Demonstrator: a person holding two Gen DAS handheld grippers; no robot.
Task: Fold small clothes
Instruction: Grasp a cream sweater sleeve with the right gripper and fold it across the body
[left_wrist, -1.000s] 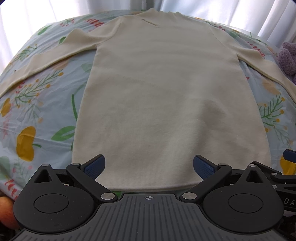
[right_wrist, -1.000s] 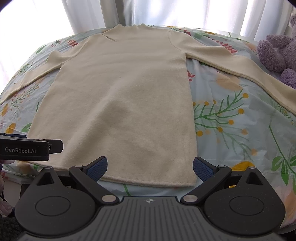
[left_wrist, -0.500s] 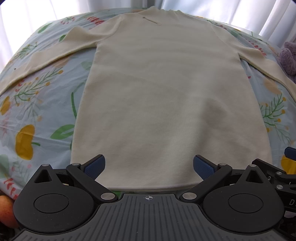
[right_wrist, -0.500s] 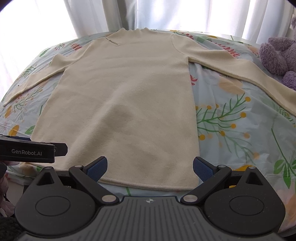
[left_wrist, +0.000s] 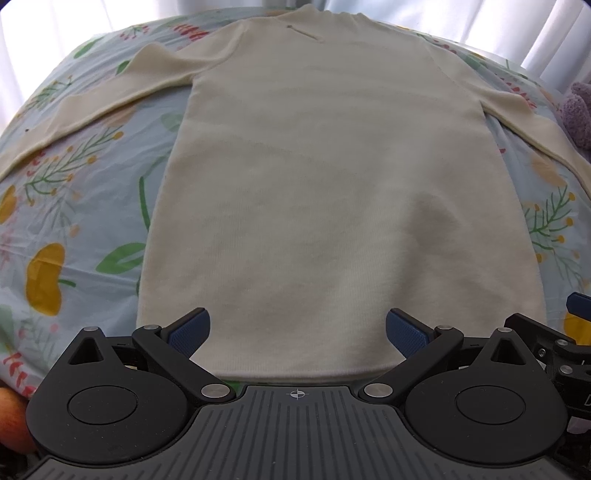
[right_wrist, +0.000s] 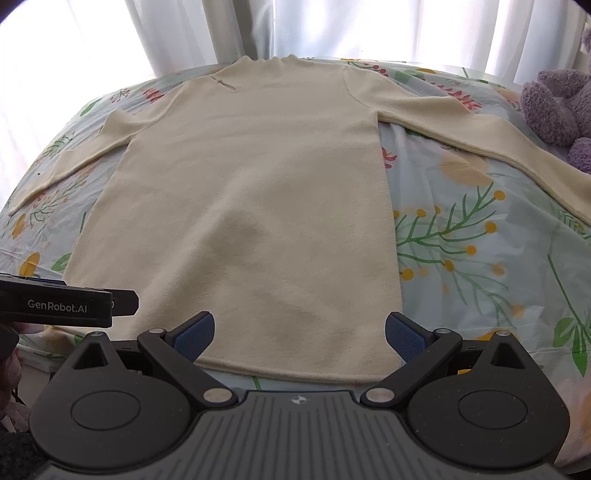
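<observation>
Cream knit sweater (left_wrist: 332, 184) lies flat, unfolded, on the floral bedsheet (left_wrist: 74, 221), filling frame centre in both views; collar at top, hem at the bottom edge just ahead of the tongs. Sleeves run out to upper left and upper right. Left tongs (left_wrist: 297, 330) spread wide, holding nothing. Right tongs (right_wrist: 298, 330) likewise apart and empty, over the hem's right half. Purple plush toy (right_wrist: 554, 107) at upper right, near the right sleeve. Judgement: fabric soft, light, limp and will sag, so pinch both layers at hem corners or a sleeve cuff.
</observation>
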